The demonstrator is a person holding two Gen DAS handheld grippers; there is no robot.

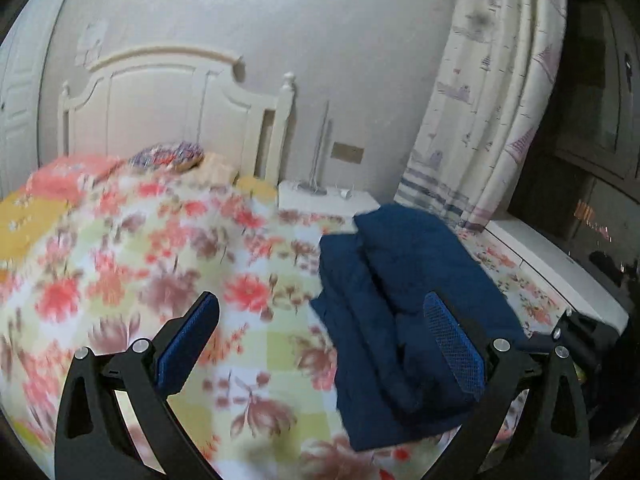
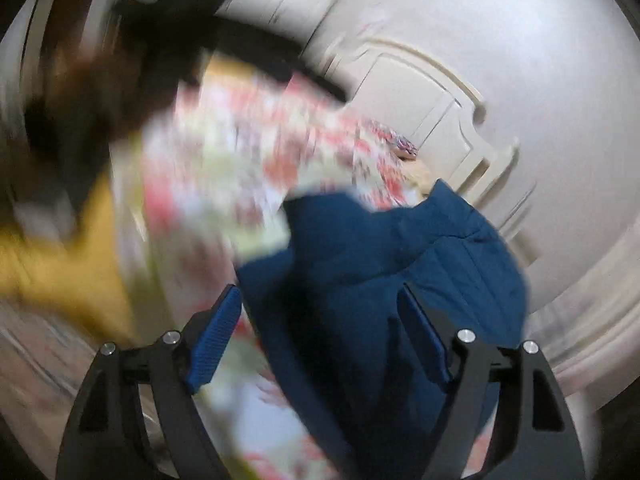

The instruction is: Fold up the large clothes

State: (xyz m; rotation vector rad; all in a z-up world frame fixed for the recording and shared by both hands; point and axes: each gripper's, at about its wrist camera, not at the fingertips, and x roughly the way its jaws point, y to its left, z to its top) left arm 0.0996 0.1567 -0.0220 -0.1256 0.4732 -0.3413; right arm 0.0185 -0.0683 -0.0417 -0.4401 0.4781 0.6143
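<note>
The dark blue garment (image 1: 400, 304) lies folded in a thick bundle on the flowery bedspread (image 1: 168, 248), at about 4 o'clock in the left wrist view. The left gripper (image 1: 324, 340) is wide open and holds nothing. Its right pad sits over the bundle, and its left pad is over the bare bedspread.

The right gripper (image 2: 320, 332) is open too, with nothing between its pads. The blue cloth (image 2: 380, 264) fills the space from 3 o'clock to 6 o'clock in that view.

What could go wrong? The bundle looks puffy and loose, so I think it could spring open if one gripper bumps it. It also lies close to the bed's edge at 4 o'clock, so a push could slide it off.

The left view shows the headboard (image 1: 172, 108), the curtain (image 1: 492, 112) and a white nightstand (image 1: 328, 200). The right view is very blurry and tilted. It does not show those last two, but it looks at the cloth from closer.
</note>
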